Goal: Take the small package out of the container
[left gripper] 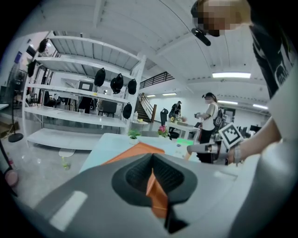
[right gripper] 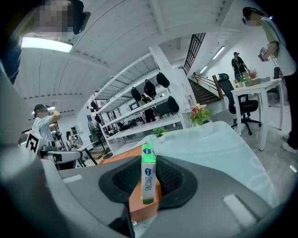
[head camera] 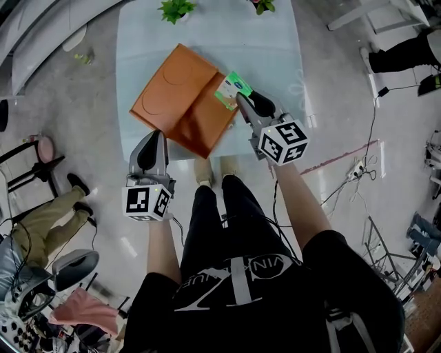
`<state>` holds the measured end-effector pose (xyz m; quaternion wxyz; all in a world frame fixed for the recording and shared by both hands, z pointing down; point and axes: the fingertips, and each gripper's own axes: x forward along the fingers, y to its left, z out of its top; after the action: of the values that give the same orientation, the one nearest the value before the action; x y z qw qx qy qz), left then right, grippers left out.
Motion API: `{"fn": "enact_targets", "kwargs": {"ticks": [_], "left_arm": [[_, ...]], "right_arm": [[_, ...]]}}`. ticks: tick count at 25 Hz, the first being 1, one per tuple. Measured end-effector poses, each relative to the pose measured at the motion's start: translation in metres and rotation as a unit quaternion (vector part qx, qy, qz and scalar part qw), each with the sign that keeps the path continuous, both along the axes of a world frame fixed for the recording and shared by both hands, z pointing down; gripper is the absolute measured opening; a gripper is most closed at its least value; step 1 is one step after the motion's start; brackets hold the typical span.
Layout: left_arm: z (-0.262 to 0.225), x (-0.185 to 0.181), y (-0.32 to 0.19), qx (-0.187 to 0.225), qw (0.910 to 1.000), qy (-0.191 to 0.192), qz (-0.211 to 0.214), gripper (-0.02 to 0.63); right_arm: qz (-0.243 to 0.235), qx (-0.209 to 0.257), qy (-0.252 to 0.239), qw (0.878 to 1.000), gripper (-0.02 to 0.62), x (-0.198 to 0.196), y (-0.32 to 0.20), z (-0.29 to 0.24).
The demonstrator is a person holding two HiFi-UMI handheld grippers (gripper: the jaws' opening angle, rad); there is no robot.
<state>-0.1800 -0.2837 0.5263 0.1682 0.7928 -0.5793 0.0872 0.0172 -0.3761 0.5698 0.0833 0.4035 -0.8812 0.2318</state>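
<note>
An orange container [head camera: 180, 96] lies open on the pale table [head camera: 272, 55], its lid folded out to the far left. My left gripper [head camera: 157, 135] is at the container's near left corner, shut on its orange edge [left gripper: 156, 194], which stands upright between the pads. A small green and white package [head camera: 233, 89] is at the container's right edge. My right gripper [head camera: 244, 101] has this package [right gripper: 148, 173] standing on edge between its pads, which press on both of its sides. Part of the orange container [right gripper: 139, 207] shows just behind and below it.
Two potted plants [head camera: 176, 9] [head camera: 262, 5] stand at the table's far edge. The table's near edge is just before my feet. A person's legs [head camera: 52, 214] stretch over the floor at left. Cables and a power strip [head camera: 355, 169] lie on the floor at right.
</note>
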Motion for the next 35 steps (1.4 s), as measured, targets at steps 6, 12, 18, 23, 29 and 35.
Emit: {"fn": "enact_targets", "kwargs": {"ticks": [6, 12, 18, 23, 29, 35], "left_arm": [[-0.014, -0.002, 0.006, 0.013, 0.9999, -0.002, 0.005, 0.000], [-0.032, -0.009, 0.014, 0.026, 0.9996, -0.006, 0.003, 0.000], [-0.051, -0.020, 0.019, 0.043, 0.9990, -0.011, -0.008, 0.000], [-0.067, -0.024, 0.021, 0.059, 0.9981, -0.013, -0.011, 0.000], [-0.086, -0.028, 0.023, 0.073, 0.9971, -0.015, -0.015, 0.000], [-0.100, -0.031, 0.018, 0.085, 0.9961, -0.018, -0.016, 0.000]], "right_arm": [[0.006, 0.017, 0.001, 1.000, 0.098, 0.001, 0.011, -0.023], [0.009, 0.037, 0.008, 0.999, 0.098, 0.002, 0.024, -0.049], [0.012, 0.058, 0.014, 0.998, 0.098, 0.002, 0.035, -0.075], [0.013, 0.074, 0.023, 0.997, 0.098, 0.002, 0.041, -0.094], [0.014, 0.091, 0.025, 0.995, 0.098, 0.002, 0.048, -0.118], [0.020, 0.102, 0.022, 0.994, 0.098, 0.002, 0.045, -0.135]]}}
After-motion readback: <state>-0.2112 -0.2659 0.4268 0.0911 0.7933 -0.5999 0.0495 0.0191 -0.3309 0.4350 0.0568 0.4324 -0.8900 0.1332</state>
